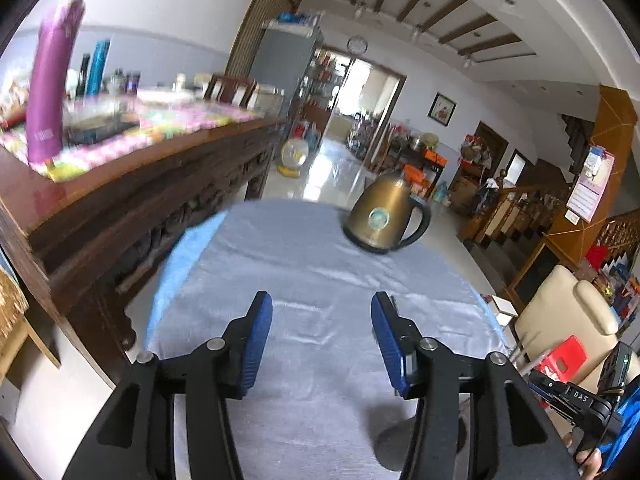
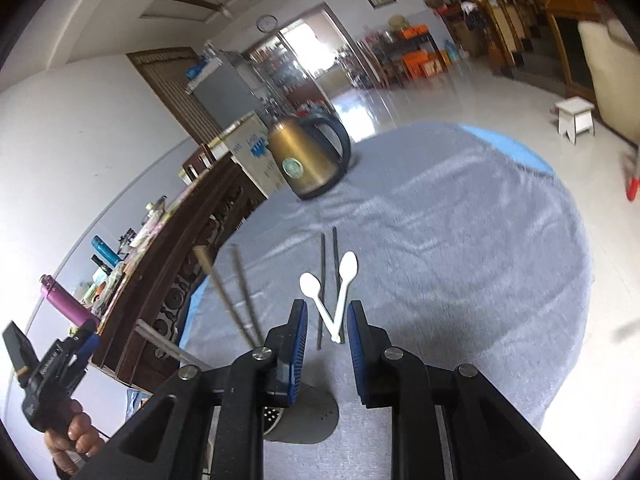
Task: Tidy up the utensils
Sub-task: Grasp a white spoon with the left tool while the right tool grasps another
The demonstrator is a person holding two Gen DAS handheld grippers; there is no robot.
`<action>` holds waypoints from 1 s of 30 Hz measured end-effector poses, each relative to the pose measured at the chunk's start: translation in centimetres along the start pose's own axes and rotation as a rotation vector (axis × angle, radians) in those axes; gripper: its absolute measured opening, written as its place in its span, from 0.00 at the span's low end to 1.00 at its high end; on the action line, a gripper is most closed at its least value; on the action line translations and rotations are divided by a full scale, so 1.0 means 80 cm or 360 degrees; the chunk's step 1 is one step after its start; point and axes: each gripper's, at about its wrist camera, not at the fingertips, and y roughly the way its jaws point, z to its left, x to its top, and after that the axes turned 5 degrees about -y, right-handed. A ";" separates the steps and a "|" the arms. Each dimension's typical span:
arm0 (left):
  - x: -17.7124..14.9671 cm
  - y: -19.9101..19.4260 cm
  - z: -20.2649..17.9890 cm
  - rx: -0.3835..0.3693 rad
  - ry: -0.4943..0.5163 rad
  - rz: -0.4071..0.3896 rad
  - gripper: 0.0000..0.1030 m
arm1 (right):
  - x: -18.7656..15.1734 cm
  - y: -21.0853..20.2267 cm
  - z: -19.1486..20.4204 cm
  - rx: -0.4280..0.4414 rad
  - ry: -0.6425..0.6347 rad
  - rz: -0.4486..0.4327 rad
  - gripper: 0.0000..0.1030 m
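Along the left edge of the grey-clothed table [image 2: 460, 240], two pale wooden chopsticks [image 2: 224, 292] are standing in the grey holder [image 2: 304, 420], which is sitting near the front edge under the right gripper [image 2: 327, 312]. Just right of them, two dark chopsticks [image 2: 322, 280] are lying side by side on the cloth, and two white spoons [image 2: 344, 276] are crossing at their handle ends beside them, though blur makes it hard to tell whether the spoons are touching the dark pair. The right gripper is hovering over that crossing with its tongs a little apart and nothing between them; the left gripper [image 1: 322, 332] is hanging over bare cloth with its tongs well apart, also empty. The step in hand is probably a pick of one spoon: coming down on a handle away from the crossing would be avoiding dragging its neighbour. The gold kettle [image 2: 308, 156] is standing at the far edge, well apart, so the middle and right of the table are offering open room.
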 end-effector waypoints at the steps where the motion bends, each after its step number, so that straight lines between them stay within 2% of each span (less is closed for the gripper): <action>1: 0.000 0.011 0.009 -0.0006 -0.0018 0.0038 0.51 | 0.000 0.008 -0.005 -0.0002 0.0014 0.0020 0.22; 7: -0.011 0.108 0.057 0.0006 -0.0101 0.0333 0.51 | 0.010 0.080 -0.034 0.0019 0.0083 0.0194 0.22; 10: -0.018 0.146 0.056 -0.0005 -0.0075 0.0431 0.51 | 0.018 0.124 -0.042 0.0034 0.0078 0.0283 0.22; 17: -0.029 0.243 0.010 -0.0165 0.0072 0.0607 0.50 | 0.039 0.232 -0.061 0.0072 0.0096 0.0442 0.22; 21: -0.041 0.301 -0.018 -0.0241 0.0090 0.0741 0.50 | 0.052 0.279 -0.068 0.0082 0.0112 0.0499 0.22; 30: -0.063 0.363 -0.084 -0.0372 0.0172 0.0894 0.50 | 0.065 0.346 -0.069 0.0129 0.0133 0.0605 0.22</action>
